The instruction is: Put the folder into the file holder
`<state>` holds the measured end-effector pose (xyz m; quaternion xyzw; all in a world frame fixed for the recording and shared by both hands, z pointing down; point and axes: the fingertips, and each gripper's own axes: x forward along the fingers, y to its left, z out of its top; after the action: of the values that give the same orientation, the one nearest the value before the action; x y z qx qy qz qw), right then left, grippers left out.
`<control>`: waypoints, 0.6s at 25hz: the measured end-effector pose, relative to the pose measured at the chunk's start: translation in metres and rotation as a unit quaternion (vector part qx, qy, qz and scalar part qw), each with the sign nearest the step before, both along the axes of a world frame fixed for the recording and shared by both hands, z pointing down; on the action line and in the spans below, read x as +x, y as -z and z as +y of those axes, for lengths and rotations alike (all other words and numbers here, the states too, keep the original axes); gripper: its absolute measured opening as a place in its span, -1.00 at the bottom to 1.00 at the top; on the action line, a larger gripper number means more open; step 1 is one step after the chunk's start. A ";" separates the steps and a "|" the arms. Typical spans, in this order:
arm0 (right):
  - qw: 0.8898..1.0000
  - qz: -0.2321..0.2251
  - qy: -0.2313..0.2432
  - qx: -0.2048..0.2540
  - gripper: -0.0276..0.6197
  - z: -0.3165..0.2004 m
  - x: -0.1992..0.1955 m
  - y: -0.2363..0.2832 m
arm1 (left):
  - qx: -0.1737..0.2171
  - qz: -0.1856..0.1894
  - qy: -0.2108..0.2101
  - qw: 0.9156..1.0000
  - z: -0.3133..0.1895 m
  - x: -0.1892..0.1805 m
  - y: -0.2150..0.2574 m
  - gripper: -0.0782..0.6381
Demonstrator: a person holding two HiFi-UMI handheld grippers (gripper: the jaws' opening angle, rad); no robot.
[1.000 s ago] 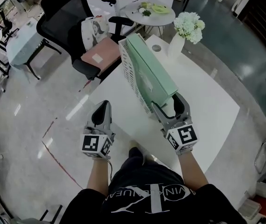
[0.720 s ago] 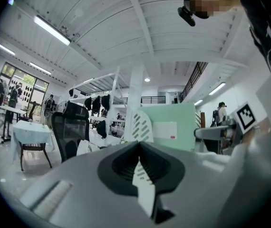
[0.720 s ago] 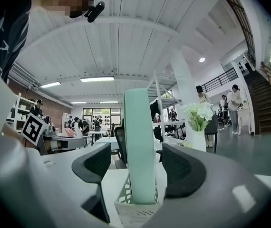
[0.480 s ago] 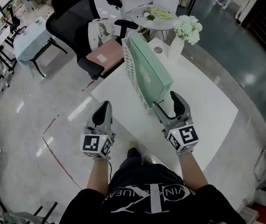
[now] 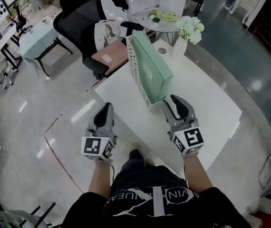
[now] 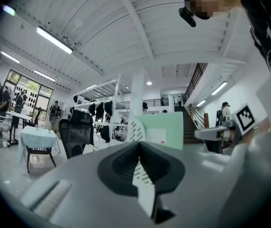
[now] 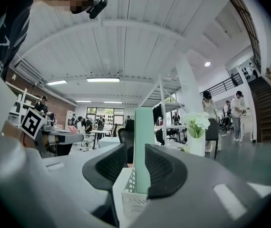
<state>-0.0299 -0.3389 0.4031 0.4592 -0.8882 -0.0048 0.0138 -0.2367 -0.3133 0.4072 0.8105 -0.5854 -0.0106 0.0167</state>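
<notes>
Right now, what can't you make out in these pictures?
- Print on the folder: left gripper view, too small to read.
- Floor of the file holder: head view, covered by the folder standing in it.
- What lies on the round table: head view, too small to tell.

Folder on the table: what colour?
The folder is mint green; the head view shows it best.

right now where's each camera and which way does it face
Head view: on the person's head, steeply down at the folder in the file holder; both forearms, left gripper and right gripper show.
Left gripper view: on the left gripper, facing the folder's broad side past its shut jaws.
Right gripper view: on the right gripper, facing the folder's edge through closing jaws, nothing gripped.
Shared: folder and file holder.
</notes>
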 end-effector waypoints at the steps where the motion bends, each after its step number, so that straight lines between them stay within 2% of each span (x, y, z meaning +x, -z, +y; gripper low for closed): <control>1: 1.000 0.000 0.002 0.001 -0.51 0.003 0.001 0.001 | 0.002 0.000 0.001 1.000 0.003 0.001 0.002 -0.78; 5: 1.000 -0.001 0.005 0.004 -0.74 0.014 0.007 0.003 | 0.004 -0.002 0.003 1.000 0.017 0.007 0.004 -0.78; 8: 1.000 -0.001 0.008 0.005 -0.83 0.022 0.009 0.005 | 0.005 -0.003 0.008 1.000 0.027 0.008 0.006 -0.78; 15: 1.000 0.008 0.021 -0.001 -0.89 0.038 0.013 0.006 | 0.010 -0.002 0.017 1.000 0.049 0.010 0.011 -0.78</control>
<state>-0.0165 -0.3012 0.3974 0.4405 -0.8975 -0.0079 0.0214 -0.2268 -0.2643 0.3959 0.8004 -0.5992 -0.0150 0.0075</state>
